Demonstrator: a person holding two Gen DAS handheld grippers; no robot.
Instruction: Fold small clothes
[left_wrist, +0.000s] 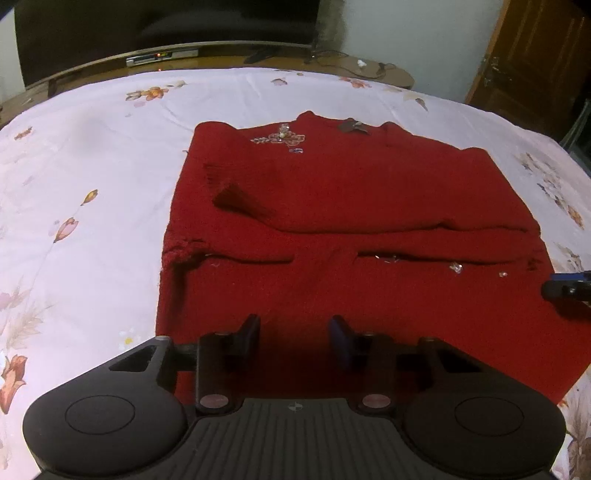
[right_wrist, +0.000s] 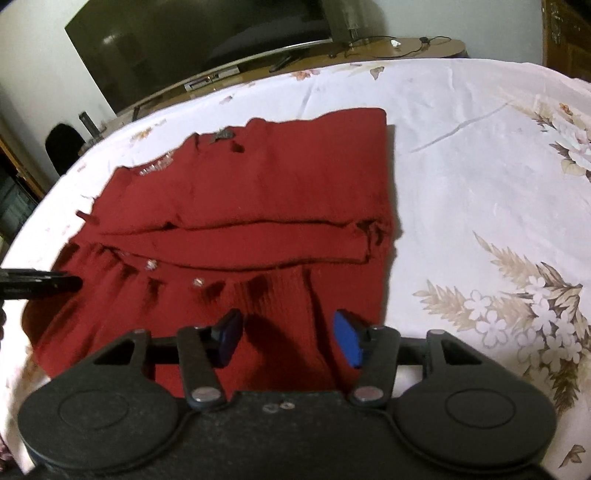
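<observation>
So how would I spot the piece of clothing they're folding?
Find the bed sheet, pale with printed flowers, in front of the dark television. In its middle lies the red knitted top, partly folded into a rectangle. It is the only garment there, deep red, with a small beaded flower sewn near its far edge.

- A red garment (left_wrist: 351, 206) lies folded on the floral bedsheet (left_wrist: 92, 155), mid-frame.
- The left gripper (left_wrist: 293, 332) hovers over its near hem, fingers (left_wrist: 249, 330) apart, nothing between.
- A dark television (left_wrist: 166, 26) fills the upper left.
</observation>
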